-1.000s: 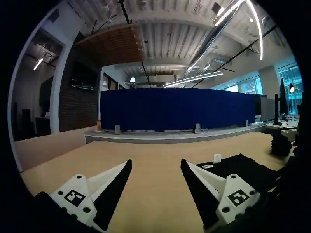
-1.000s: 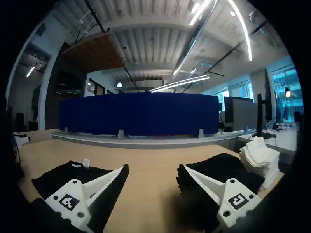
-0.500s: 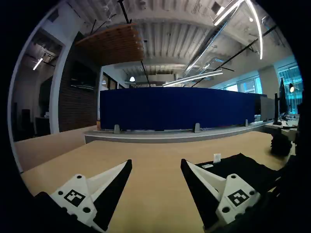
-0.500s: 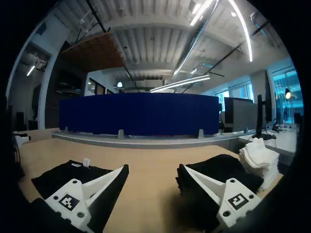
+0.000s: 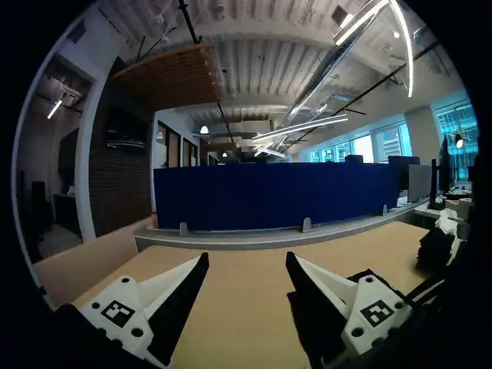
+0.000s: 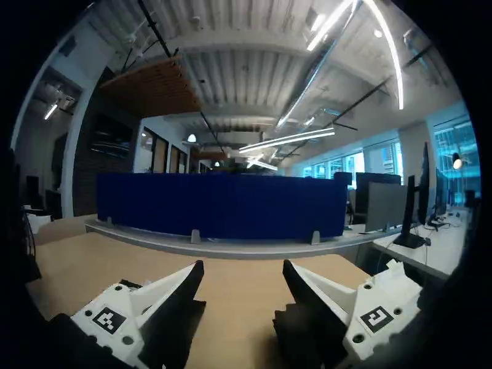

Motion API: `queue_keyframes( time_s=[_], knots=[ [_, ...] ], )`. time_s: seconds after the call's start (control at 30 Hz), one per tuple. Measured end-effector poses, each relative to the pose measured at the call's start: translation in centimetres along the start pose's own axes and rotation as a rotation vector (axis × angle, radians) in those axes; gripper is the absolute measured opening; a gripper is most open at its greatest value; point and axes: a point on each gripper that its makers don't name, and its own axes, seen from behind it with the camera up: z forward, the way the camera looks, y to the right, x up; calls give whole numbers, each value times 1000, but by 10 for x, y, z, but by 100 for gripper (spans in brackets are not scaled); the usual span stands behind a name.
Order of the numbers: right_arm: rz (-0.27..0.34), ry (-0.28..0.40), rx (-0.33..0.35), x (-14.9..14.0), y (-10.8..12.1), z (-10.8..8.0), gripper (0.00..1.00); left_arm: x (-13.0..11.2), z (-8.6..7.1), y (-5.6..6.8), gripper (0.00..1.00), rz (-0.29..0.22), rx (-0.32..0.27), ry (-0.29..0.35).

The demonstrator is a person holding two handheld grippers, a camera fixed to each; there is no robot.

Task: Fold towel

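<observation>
In the left gripper view, your left gripper (image 5: 246,258) is positioned over the light wooden table (image 5: 246,320) with both fingers spread apart, gripping nothing. The black fabric towel (image 5: 360,274) lies on the table to the right, mostly hidden behind one finger. A stack of dark folded cloths (image 5: 435,249) sits farther right. In the right gripper view, your right gripper (image 6: 243,267) is likewise spread and empty. A dark cloth edge shows behind its left-hand finger, and a white folded pile (image 6: 393,273) shows behind the other.
</observation>
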Motion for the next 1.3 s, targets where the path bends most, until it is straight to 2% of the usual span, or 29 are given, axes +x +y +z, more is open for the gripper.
queue_keyframes(
  time_s=[0.17, 0.27, 0.37, 0.57, 0.97, 1.17, 1.3],
  knots=[
    [-4, -7, -5, 39, -2, -5, 100, 46, -11, 4, 93, 1, -12, -3],
    [-15, -7, -7, 53, -2, -6, 100, 57, -14, 6, 93, -14, -28, -11],
    [-22, -26, 0, 60, -1, -6, 100, 58, -14, 6, 93, -6, -34, -43],
    [-50, -79, 62, 61, -11, -9, 100, 63, -15, 20, 93, 25, -103, -84],
    [-152, -223, 278, 49, -49, -13, 100, 51, -20, 48, 93, 105, -273, -201],
    [-161, -248, 336, 52, -62, -13, 100, 46, -25, 59, 93, 134, -341, -248],
    [-157, -259, 360, 53, -69, -14, 100, 47, -28, 61, 93, 150, -358, -257]
  ],
)
